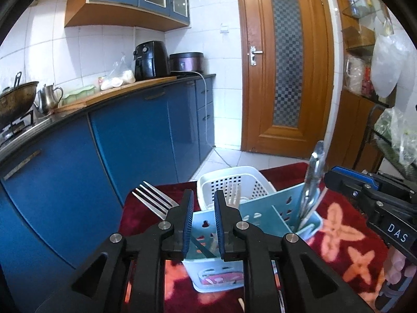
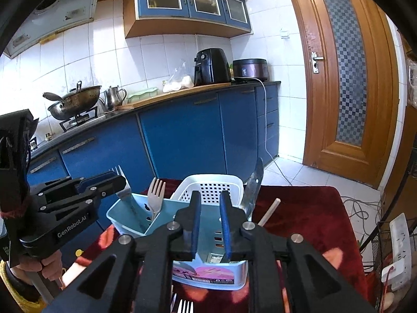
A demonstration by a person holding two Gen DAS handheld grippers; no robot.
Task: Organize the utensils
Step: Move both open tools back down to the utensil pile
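Black, blue-padded fingers of the left claw [image 1: 204, 203] are standing slightly apart over the near end of the blue caddy [image 1: 263, 216], gripping nothing; the wall of the caddy is showing through the gap. A steel fork [image 1: 153, 198] is rising just to the left of the left finger, its tines pointing up, and its lower end is hiding behind the claw, so this view is not telling which compartment it is sitting in. The right wrist view is settling that: the same fork [image 2: 125, 190] is leaning in the caddy's [image 2: 125, 216] left compartment, next to a pale fork [image 2: 155, 195] that is barely showing in the left view.

Similarly released, the right claw [image 2: 210, 203] is hovering with a narrow gap over the caddy's near wall, pads touching nothing. A knife [image 2: 252, 190] is standing upright in the right-hand compartment just beyond it; the left view is showing that knife [image 1: 312, 182] from the side, handle end up.

Behind the caddy a white basket [image 2: 211, 187] is sitting on the red floral cloth [image 2: 307, 208] that is covering the tabletop. Only the right view is showing a wooden chopstick [image 2: 269, 212] lying on the cloth beside the caddy, more fork tines [image 2: 186, 307] at the bottom edge, and a hand [image 2: 49, 263] holding the left claw's handle.
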